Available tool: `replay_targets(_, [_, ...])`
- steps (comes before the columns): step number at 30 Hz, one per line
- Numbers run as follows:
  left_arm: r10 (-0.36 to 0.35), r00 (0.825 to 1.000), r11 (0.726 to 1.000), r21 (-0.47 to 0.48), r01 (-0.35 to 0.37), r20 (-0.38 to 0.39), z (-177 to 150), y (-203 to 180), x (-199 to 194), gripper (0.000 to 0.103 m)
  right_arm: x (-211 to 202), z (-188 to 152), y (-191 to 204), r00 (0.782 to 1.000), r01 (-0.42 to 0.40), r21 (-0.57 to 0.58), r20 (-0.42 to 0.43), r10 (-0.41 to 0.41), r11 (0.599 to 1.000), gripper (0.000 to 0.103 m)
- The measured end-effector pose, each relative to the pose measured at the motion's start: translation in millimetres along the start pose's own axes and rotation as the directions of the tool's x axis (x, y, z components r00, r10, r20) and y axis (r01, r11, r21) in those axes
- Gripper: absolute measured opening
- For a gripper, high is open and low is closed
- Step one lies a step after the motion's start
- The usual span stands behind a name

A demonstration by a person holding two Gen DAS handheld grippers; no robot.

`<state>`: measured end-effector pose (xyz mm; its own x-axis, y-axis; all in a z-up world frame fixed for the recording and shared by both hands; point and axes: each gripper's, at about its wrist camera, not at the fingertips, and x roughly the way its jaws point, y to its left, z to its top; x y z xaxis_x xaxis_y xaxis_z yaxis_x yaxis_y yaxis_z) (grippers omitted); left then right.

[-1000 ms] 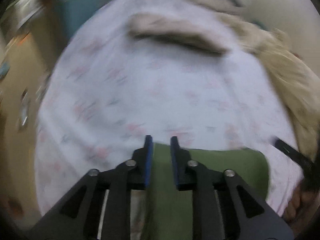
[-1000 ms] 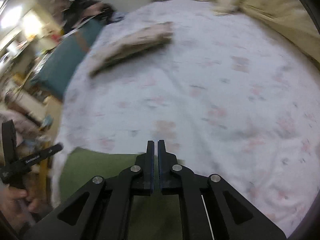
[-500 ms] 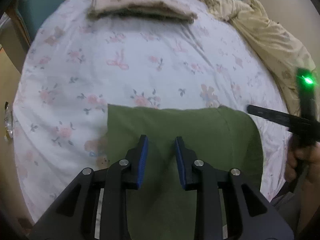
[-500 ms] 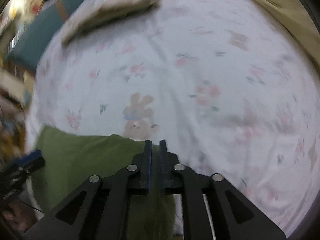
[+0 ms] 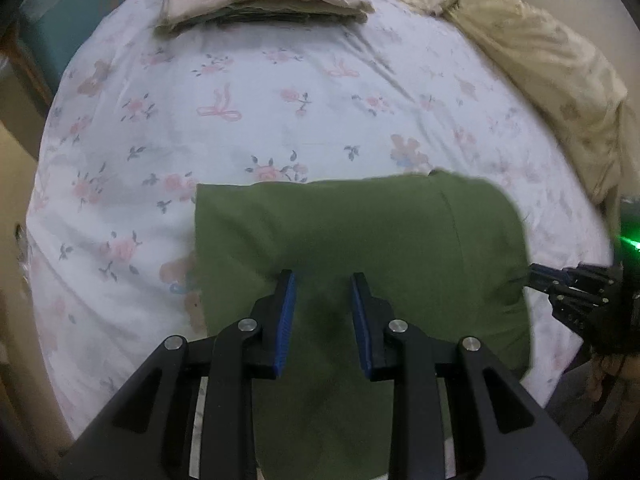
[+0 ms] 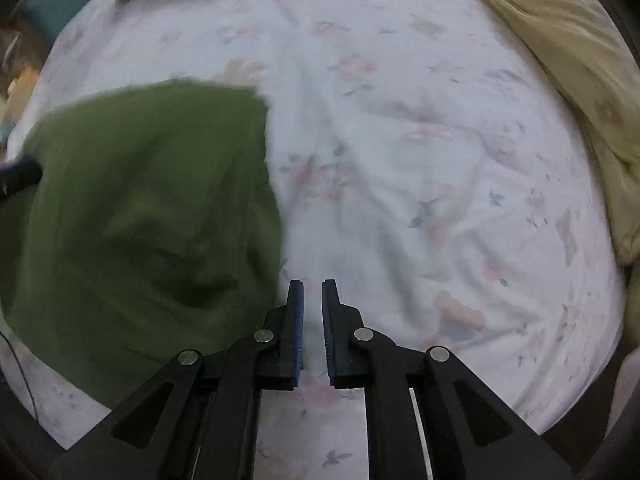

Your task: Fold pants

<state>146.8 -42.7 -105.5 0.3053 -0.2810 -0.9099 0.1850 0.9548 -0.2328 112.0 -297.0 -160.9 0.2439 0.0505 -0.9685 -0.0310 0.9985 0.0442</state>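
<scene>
The olive green pants lie folded in a flat rectangle on the floral bed sheet. My left gripper is open and empty, hovering over the near middle of the pants. My right gripper is open a little and empty, just right of the pants' right edge, over bare sheet. It also shows in the left wrist view at the pants' right edge. The left gripper's tip shows at the far left of the right wrist view.
A folded beige floral cloth lies at the far end of the bed. A crumpled cream blanket runs along the right side; it also shows in the right wrist view. A teal object stands beyond the bed's left edge.
Both grippers have let go of the pants. The left jaws widened, the right jaws opened a little. The right gripper swung off the pants to their right side.
</scene>
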Motion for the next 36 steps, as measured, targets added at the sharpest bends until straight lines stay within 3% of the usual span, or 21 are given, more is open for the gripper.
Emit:
replay_targets(2, [-0.017, 0.999, 0.999, -0.028, 0.018, 0.044, 1.6, 6.4, -11.8, 0.024, -23.4, 6.9, -3.0, 0.991, -0.076, 0.041, 0.109, 0.071, 0.996, 0.011])
replay_targets(3, [-0.014, 0.997, 0.999, -0.037, 0.017, 0.079, 3.0, 9.7, -18.6, 0.024, -36.8, 13.5, 0.9, 0.975, -0.140, 0.045, 0.180, 0.130, 0.989, 0.011])
replay_targets(6, [-0.024, 0.990, 0.999, -0.045, 0.031, 0.137, 8.1, 15.9, -24.6, 0.022, -47.3, 36.2, 23.3, 0.929, -0.276, 0.006, 0.258, 0.265, 0.961, 0.011])
replay_targets(10, [-0.084, 0.981, 0.996, -0.003, 0.086, 0.173, 10.4, 6.5, -5.9, 0.021, -20.6, 60.0, 51.9, 0.904, -0.332, -0.005, 0.283, 0.320, 0.943, 0.011])
replay_targets(12, [-0.111, 0.980, 0.994, 0.029, 0.108, 0.166, 4.5, -4.3, 8.1, 0.020, 1.2, 54.5, 58.9, 0.893, -0.372, -0.001, 0.271, 0.359, 0.928, 0.011])
replay_targets(16, [-0.059, 0.981, 0.993, 0.113, 0.039, 0.184, 1.1, -22.8, 27.3, 0.018, 16.2, 46.2, 76.0, 0.924, -0.268, -0.077, 0.262, 0.279, 0.960, 0.008])
replay_targets(17, [-0.051, 0.985, 0.993, 0.111, 0.033, 0.163, 2.0, -22.5, 35.1, 0.018, 26.2, 49.6, 81.7, 0.948, -0.214, -0.104, 0.219, 0.232, 0.971, 0.003])
replay_targets(20, [-0.025, 0.997, 0.992, 0.125, 0.016, 0.072, 0.9, -21.8, 61.4, 0.017, 44.3, 42.8, 83.5, 0.970, -0.137, -0.143, 0.182, 0.162, 0.980, 0.000])
replay_targets(23, [-0.009, 0.998, 0.992, 0.129, 0.000, 0.070, 1.0, -23.0, 66.8, 0.018, 47.2, 38.2, 80.2, 0.973, -0.121, -0.143, 0.179, 0.146, 0.982, 0.000])
replay_targets(25, [-0.034, 0.997, 0.995, 0.093, 0.027, 0.074, 2.8, -18.5, 61.0, 0.018, 44.5, 40.1, 73.0, 0.967, -0.167, -0.112, 0.177, 0.185, 0.980, 0.000])
replay_targets(27, [-0.072, 0.992, 0.997, 0.035, 0.069, 0.099, 3.4, -11.6, 45.6, 0.018, 31.2, 40.0, 57.5, 0.940, -0.272, -0.041, 0.202, 0.274, 0.961, 0.000])
replay_targets(29, [-0.090, 0.985, 0.995, -0.016, 0.094, 0.150, 1.6, -4.0, 28.2, 0.018, 15.8, 41.5, 50.4, 0.922, -0.296, -0.023, 0.253, 0.292, 0.955, 0.005])
replay_targets(30, [-0.077, 0.979, 0.996, -0.025, 0.083, 0.187, 1.8, -0.4, 19.7, 0.018, 12.2, 42.5, 50.2, 0.923, -0.275, -0.036, 0.270, 0.274, 0.961, 0.009])
replay_targets(32, [-0.006, 0.977, 0.999, -0.041, 0.015, 0.214, 1.2, 10.7, 15.6, 0.018, 19.8, 42.8, 49.5, 0.945, -0.221, -0.034, 0.241, 0.222, 0.975, 0.004])
replay_targets(34, [0.042, 0.987, 0.996, -0.079, -0.030, 0.155, -1.0, 25.6, 30.2, 0.018, 32.8, 38.4, 42.2, 0.959, -0.182, 0.003, 0.223, 0.177, 0.983, 0.000])
replay_targets(35, [0.104, 0.990, 0.990, -0.100, -0.094, 0.094, -4.6, 34.8, 43.1, 0.018, 40.8, 36.3, 39.0, 0.971, -0.138, 0.016, 0.199, 0.132, 0.990, 0.000])
replay_targets(36, [0.106, 0.992, 0.987, -0.130, -0.096, 0.069, -7.7, 44.3, 48.5, 0.020, 39.8, 34.9, 37.3, 0.970, -0.132, 0.015, 0.209, 0.126, 0.991, 0.000])
